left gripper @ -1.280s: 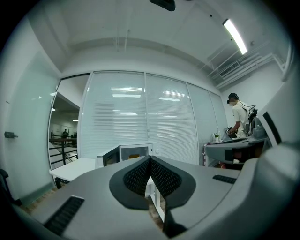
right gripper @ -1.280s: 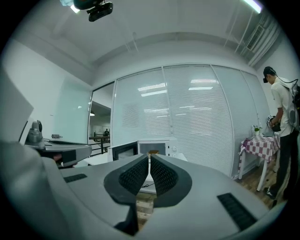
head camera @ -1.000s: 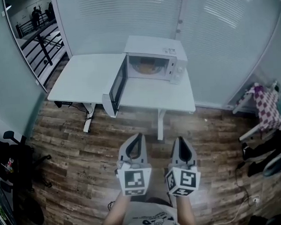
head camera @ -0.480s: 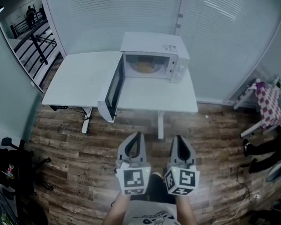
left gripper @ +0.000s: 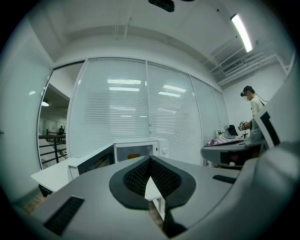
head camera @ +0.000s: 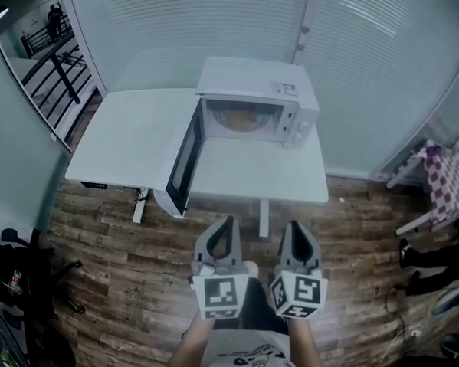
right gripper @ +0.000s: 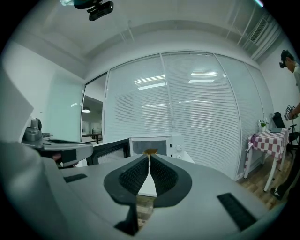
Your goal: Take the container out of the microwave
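Yellowish container point(head camera: 241, 118) was seen inside the white microwave point(head camera: 285, 75), its door swung open, on the white table point(head camera: 135, 138), everything left undone, with grey left gripper point(head camera: 224, 221) and right gripper point(head camera: 293, 226) held closed, empty, well apart from it.

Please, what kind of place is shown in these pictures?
Probably an office or lab room, not a home kitchen: glass partition walls with blinds, plain white desks, and the microwave standing open on one desk.

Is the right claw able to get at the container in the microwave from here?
Probably not yet: the right claw hangs over the floor, short of the table; the open door leaves the container unblocked.
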Demonstrator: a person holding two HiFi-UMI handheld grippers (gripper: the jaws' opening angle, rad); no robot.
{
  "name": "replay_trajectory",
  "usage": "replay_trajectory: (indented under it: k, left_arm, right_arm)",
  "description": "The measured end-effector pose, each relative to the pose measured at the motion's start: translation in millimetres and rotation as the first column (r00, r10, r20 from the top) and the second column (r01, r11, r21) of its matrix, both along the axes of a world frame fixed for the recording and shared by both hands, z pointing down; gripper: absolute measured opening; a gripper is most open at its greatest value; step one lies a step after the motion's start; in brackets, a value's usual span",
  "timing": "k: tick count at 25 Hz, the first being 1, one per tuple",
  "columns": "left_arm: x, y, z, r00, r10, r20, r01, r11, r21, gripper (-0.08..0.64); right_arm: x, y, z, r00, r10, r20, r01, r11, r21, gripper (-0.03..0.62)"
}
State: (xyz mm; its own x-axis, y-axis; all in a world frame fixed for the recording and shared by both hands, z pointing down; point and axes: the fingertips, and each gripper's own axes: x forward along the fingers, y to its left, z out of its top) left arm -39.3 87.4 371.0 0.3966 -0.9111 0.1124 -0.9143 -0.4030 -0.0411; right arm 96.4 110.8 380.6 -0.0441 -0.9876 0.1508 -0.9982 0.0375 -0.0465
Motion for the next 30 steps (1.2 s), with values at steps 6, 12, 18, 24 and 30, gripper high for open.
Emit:
replay_trajectory:
  k: [6, 12, 18, 24, 30]
  left_arm:
    - [13, -51, -1, 1.0, -0.027, 0.007, 0.027, 1.0, 0.004, 0.04]
    - [16, -100, -3, 0.996, -0.083, 0.012, 0.083, 0.997, -0.003, 0.04]
    - [26, -147, -4, 0.99, -0.143, 0.003, 0.143, 0.99, -0.014, 0.04]
    - [37, -183, 4, 0.983, -0.185, 0.011, 0.185, 0.982, -0.04, 0.04]
    - [38, -206, 23, 0.972, -0.235, 0.001, 0.234, 0.965, -0.12, 0.04]
  right_arm:
    - [13, -57, -1, 0.999, -0.037, -0.001, 0.037, 0.999, -0.001, 0.026]
    - [16, -114, -6, 0.996, -0.094, -0.002, 0.094, 0.996, 0.003, 0.026]
    - [26, -166, -8, 0.989, -0.145, -0.004, 0.145, 0.989, 0.0, 0.026]
    - [39, -209, -2, 0.984, -0.181, 0.006, 0.181, 0.984, -0.007, 0.026]
    - [51, -231, 13, 0.983, -0.18, 0.025, 0.181, 0.983, -0.042, 0.026]
